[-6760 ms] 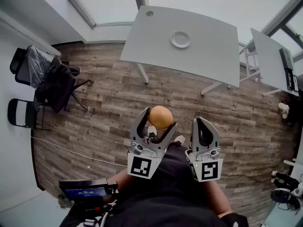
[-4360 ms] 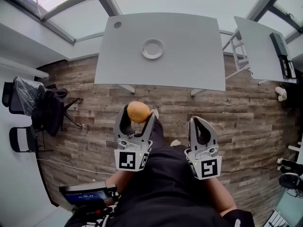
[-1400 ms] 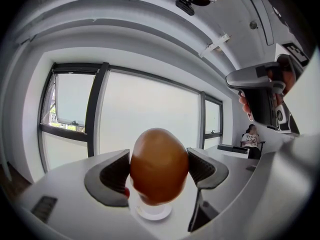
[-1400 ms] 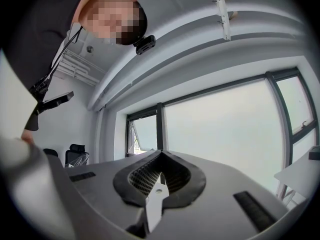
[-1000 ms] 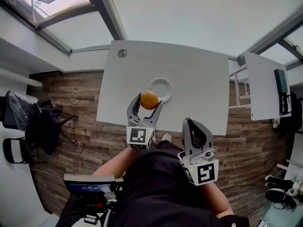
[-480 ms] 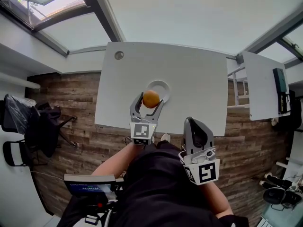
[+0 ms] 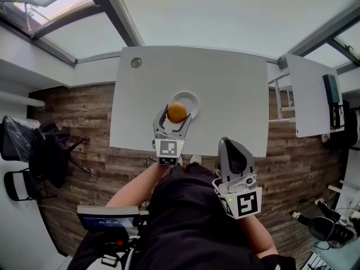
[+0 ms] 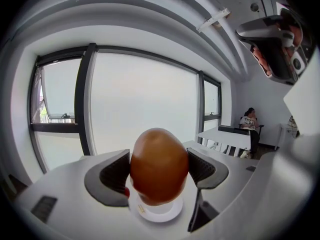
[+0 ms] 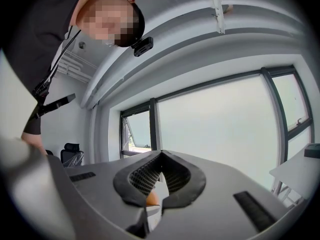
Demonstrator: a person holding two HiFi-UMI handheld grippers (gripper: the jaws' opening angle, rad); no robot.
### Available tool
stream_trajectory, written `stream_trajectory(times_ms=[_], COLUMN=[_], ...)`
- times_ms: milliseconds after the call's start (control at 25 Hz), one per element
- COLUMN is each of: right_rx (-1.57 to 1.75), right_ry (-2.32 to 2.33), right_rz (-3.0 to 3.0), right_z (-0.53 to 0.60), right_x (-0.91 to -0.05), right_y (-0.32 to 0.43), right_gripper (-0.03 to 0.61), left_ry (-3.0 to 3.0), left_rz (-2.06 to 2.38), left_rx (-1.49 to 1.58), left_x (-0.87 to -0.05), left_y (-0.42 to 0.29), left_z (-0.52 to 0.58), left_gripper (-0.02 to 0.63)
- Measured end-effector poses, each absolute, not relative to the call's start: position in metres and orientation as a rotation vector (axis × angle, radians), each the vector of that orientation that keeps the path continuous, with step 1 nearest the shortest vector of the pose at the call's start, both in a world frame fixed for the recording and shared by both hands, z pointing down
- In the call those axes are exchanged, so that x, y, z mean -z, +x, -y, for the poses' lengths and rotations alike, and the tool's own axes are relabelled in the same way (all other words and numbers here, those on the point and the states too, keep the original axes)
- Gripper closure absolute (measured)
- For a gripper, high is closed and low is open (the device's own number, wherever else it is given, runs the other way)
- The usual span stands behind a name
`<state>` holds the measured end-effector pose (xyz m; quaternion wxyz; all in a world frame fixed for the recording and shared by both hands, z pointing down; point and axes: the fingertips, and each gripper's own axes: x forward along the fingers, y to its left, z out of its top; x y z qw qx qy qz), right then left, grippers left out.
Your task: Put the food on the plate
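An orange-brown, egg-shaped piece of food (image 7: 177,112) is clamped between the fingers of my left gripper (image 7: 176,115). In the head view it hangs over the near part of the small white plate (image 7: 193,100), which sits near the front of the white table (image 7: 225,77). In the left gripper view the food (image 8: 159,164) fills the gap between the dark pads, and the plate (image 8: 161,213) shows just below it. My right gripper (image 7: 236,155) is held back near my body, shut, with nothing in it; its tips (image 9: 160,156) meet.
A round cable hole (image 7: 135,62) is at the table's far left corner. A second white table (image 7: 306,94) with a dark device (image 7: 332,100) stands to the right. Black chairs (image 7: 45,145) are on the wood floor at left. A person (image 8: 248,121) sits in the background.
I have walked up to the table with the food held in the left gripper. Over the last second that gripper reached forward until the food came over the plate. The right gripper stayed shut.
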<state>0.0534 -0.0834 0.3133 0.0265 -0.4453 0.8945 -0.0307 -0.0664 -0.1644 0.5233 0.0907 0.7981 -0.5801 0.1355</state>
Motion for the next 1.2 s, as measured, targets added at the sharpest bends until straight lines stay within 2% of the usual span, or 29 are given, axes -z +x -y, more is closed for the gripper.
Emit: stream_trajectory(times_ms=[1200], right_rx=[0.069], right_ry=[-1.390], right_rz=[-2.837], right_z=[0.082], right_x=[-0.322], right_y=[0.055], right_gripper=[0.581], left_ry=[2.289], left_rz=[1.578], left_rx=[-0.600], left_x=[-0.591], left_y=[-0.072], left_z=[0.186], left_gripper=[0.273])
